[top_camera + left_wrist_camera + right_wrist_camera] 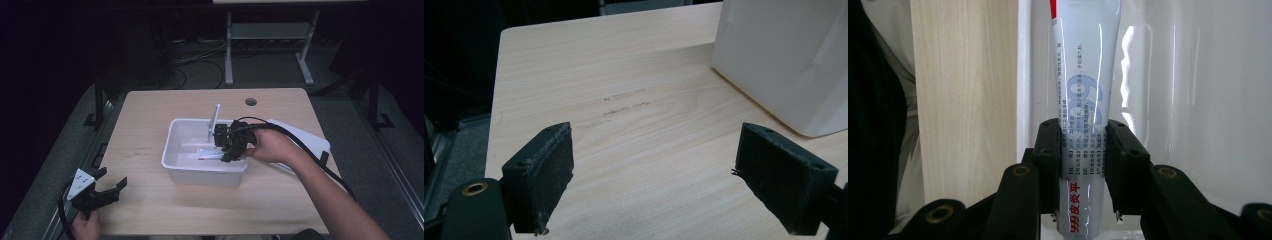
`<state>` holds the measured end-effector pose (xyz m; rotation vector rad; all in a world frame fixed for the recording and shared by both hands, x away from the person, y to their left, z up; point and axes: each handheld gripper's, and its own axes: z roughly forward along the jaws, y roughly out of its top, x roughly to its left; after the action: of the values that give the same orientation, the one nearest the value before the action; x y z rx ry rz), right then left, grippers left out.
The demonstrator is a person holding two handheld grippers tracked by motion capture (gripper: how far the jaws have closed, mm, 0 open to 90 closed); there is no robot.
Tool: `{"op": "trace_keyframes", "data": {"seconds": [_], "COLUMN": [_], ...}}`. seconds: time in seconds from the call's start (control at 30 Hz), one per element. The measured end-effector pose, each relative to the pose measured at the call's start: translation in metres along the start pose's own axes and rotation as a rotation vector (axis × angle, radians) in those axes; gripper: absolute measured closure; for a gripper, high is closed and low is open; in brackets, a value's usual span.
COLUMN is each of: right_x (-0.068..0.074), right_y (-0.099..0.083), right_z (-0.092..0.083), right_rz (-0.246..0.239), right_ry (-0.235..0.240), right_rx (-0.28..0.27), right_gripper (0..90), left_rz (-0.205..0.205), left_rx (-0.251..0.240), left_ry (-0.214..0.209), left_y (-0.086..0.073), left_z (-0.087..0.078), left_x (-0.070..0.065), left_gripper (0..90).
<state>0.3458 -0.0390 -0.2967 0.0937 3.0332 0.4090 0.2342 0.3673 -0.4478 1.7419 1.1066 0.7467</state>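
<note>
**Right gripper view: jaws clamped on a white tube over the bin**

Right gripper view shows the right gripper (pixel 1082 165) with both black pads pressed against the sides of a white tube (pixel 1083 95) printed in blue and red; the tube runs up the middle of the frame between the narrow jaws. Behind it is the glossy inside of the white bin (pixel 1198 100), with the table (pixel 963 90) at left.

In the high view, the right gripper (pixel 231 145) sits over the bin (pixel 175 155) at frame centre, the tube (pixel 210 155) low inside it.

At the lower left, the left gripper (pixel 107 185) rests at the table's edge, well apart from the bin. Its own view shows its jaws spread wide with nothing between them, over bare wood.
</note>
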Motion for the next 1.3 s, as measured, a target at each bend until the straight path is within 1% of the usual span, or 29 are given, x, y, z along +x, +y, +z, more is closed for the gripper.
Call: {"op": "trace_keyframes", "data": {"seconds": [0.1, 0.17, 0.2, 0.27, 0.3, 0.4, 0.5, 0.6, 0.93, 1.0, 1.07, 1.17, 1.3], "right_x": [-0.001, -0.002, -0.002, -0.002, -0.002, -0.003, -0.002, -0.002, -0.003, -0.003, -0.004, -0.004, -0.004], "right_y": [0.001, 0.002, 0.003, 0.004, 0.004, 0.006, 0.007, 0.008, 0.01, 0.01, 0.01, 0.011, 0.012], "right_z": [0.003, 0.005, 0.006, 0.008, 0.009, 0.012, 0.014, 0.016, 0.025, 0.027, 0.029, 0.032, 0.036], "right_rz": [0.012, 0.006, 0.013, 0.006, 0.013, 0.005, 0.012, 0.004, 0.004, 0.011, 0.004, 0.01, 0.003], "right_ry": [0.004, 0.004, 0.008, 0.005, 0.009, 0.006, 0.007, 0.008, 0.009, 0.009, 0.011, 0.014, 0.013], "right_rx": [0.005, 0.005, 0.008, 0.008, 0.011, 0.013, 0.018, 0.02, 0.041, 0.05, 0.052, 0.059, 0.062], "right_gripper": [69.3, 69.3, 69.3, 69.4, 69.3, 69.4, 69.4, 69.3, 69.3, 69.3, 69.3, 69.2, 69.2], "left_rz": [0.002, 0.003, 0.003, 0.002, 0.0, 0.0, -0.002, -0.004, -0.002, 0.0, -0.001, 0.002, 0.004], "left_rx": [0.001, 0.001, 0.001, 0.0, -0.002, -0.002, -0.001, -0.001, -0.001, -0.002, -0.002, -0.002, -0.001], "left_ry": [-0.001, -0.001, -0.001, -0.001, -0.001, -0.001, -0.002, -0.001, -0.004, -0.005, -0.005, -0.004, -0.004], "left_y": [0.0, 0.0, 0.0, 0.0, 0.0, 0.0, 0.0, 0.0, 0.0, 0.0, 0.0, 0.0, 0.0], "left_z": [0.0, 0.0, 0.0, 0.0, 0.0, 0.0, 0.0, -0.001, -0.001, -0.001, -0.001, -0.001, -0.001], "left_x": [0.0, 0.0, 0.0, 0.0, 0.0, 0.0, 0.0, 0.0, 0.001, 0.001, 0.001, 0.0, 0.001], "left_gripper": [15.0, 15.1, 15.1, 15.1, 15.1, 15.1, 15.0, 15.0, 15.1, 15.1, 15.0, 15.1, 15.1]}}
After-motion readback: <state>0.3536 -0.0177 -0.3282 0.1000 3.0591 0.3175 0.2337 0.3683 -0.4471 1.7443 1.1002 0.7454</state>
